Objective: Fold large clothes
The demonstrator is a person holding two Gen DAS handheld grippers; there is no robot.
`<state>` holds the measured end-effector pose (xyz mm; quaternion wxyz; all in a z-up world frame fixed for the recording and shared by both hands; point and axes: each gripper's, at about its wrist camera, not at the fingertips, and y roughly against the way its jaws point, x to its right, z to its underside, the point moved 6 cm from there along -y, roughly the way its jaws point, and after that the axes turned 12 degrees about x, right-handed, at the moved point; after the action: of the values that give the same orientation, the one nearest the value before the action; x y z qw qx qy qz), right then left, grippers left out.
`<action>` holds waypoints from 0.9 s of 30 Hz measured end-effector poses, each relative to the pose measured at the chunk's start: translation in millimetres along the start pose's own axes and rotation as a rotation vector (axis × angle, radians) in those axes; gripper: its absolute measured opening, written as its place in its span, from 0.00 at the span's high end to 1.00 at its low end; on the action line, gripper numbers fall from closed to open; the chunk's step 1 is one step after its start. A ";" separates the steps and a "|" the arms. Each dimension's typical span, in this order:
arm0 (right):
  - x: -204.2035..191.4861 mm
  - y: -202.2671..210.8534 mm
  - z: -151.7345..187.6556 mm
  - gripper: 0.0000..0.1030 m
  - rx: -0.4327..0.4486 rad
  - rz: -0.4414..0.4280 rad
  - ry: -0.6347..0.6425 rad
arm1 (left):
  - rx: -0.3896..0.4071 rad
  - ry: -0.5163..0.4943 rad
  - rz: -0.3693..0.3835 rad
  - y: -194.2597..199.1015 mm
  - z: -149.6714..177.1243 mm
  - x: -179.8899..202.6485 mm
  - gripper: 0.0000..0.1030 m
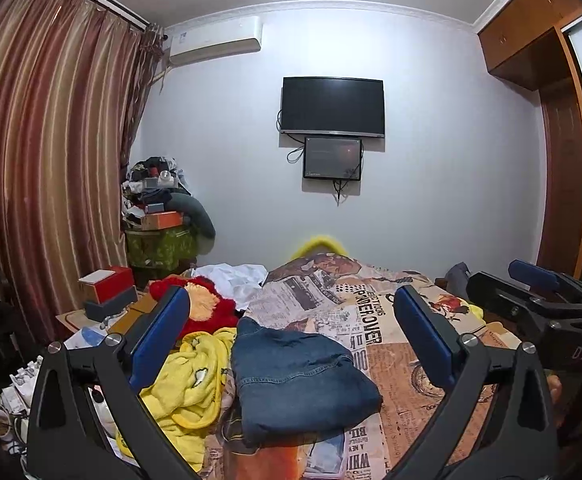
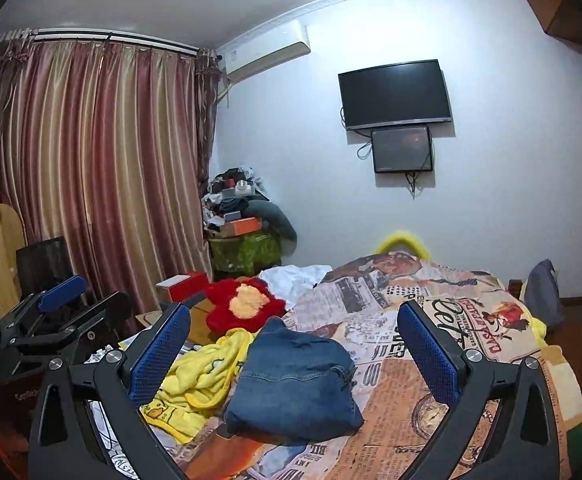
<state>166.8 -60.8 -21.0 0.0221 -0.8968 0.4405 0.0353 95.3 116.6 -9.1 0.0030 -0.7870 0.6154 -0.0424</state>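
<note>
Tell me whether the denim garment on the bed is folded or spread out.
Folded. The denim garment lies as a compact, thick bundle on the newspaper-print bedspread, edges doubled over, beside a crumpled yellow garment.

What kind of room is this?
It looks like a bedroom in someone's home. There is a bed with a printed cover and folded jeans on it, long curtains at the side, and a TV on the wall.
</note>
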 end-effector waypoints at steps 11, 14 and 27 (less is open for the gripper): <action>1.7 -1.2 1.9 0.00 -0.007 0.004 -0.006 | -0.010 0.013 0.002 -2.4 3.4 -3.2 0.00; 1.5 -1.0 2.2 0.00 -0.007 0.004 -0.005 | -0.011 0.016 0.003 -2.7 3.9 -3.4 0.00; 2.9 -0.2 4.3 0.00 -0.004 0.011 -0.007 | -0.019 0.011 0.036 -4.4 8.5 0.5 0.00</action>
<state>168.5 -62.6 -25.6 0.0217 -0.8943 0.4452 0.0393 100.3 116.8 -17.3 -0.0074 -0.7757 0.6298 -0.0408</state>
